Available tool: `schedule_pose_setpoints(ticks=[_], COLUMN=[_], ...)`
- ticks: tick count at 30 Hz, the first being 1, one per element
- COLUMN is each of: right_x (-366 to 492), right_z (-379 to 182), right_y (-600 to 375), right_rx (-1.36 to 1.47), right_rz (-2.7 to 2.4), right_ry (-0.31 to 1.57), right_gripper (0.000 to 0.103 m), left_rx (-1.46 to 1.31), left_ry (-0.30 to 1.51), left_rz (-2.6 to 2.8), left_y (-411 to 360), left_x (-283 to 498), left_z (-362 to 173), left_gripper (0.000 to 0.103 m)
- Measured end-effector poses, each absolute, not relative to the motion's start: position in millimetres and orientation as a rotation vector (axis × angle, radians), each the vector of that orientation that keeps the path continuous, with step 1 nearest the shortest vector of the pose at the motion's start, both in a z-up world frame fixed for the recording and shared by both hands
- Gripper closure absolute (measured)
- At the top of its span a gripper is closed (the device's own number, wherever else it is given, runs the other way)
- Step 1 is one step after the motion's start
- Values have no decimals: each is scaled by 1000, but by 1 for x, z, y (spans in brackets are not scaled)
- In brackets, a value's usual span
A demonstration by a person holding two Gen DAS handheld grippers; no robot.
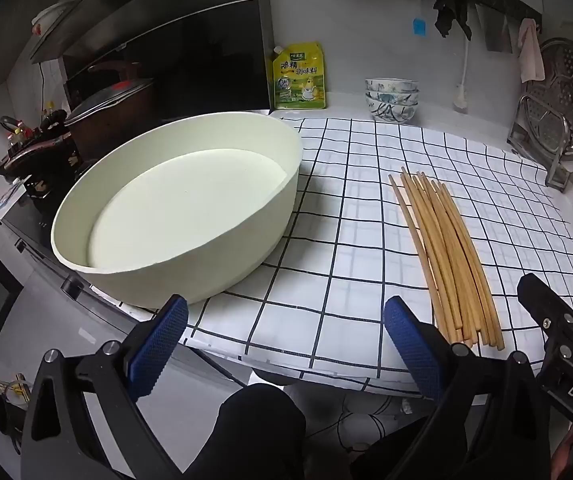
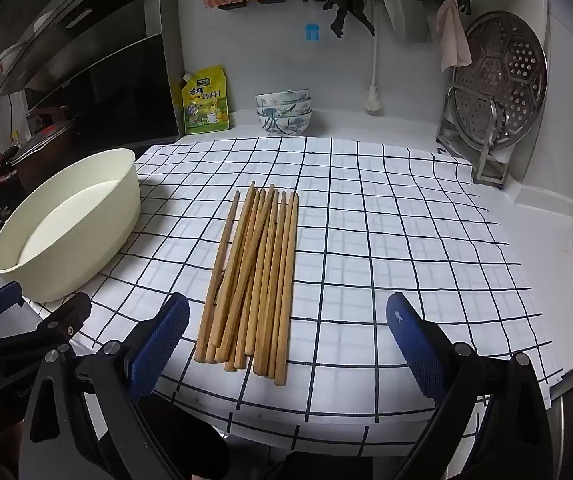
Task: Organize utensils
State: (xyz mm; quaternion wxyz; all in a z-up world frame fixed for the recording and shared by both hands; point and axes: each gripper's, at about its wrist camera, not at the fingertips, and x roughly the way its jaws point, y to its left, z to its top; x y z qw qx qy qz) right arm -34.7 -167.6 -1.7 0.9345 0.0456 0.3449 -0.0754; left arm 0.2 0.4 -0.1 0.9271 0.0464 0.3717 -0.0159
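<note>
While I hold both tools above the near edge of the white cloth with the dark grid (image 2: 366, 240), the wide cream round basin (image 1: 174, 208) sits at its left side, and the bundle of wooden chopsticks (image 2: 254, 276) lies mid-cloth, apart from it. My left gripper (image 1: 286, 340) and right gripper (image 2: 286, 340) are both spread wide, pinching nothing.

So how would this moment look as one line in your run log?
stage: start | chopsticks: bundled on checked cloth | tub: empty | left gripper: open | right gripper: open, nothing held
</note>
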Motion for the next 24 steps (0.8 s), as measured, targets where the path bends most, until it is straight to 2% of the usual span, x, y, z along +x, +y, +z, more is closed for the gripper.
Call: schedule_pose_setpoints(ticks=[24], right_x=[-36], right_z=[2], right_y=[-165], right_rx=[91], right_rz=[-153], right_ry=[697], right_gripper=[9], left_rx=[95], left_ry=[754], left_rz=[-41], left_y=[0], left_x=[0], left_z=[2], left_gripper=[6])
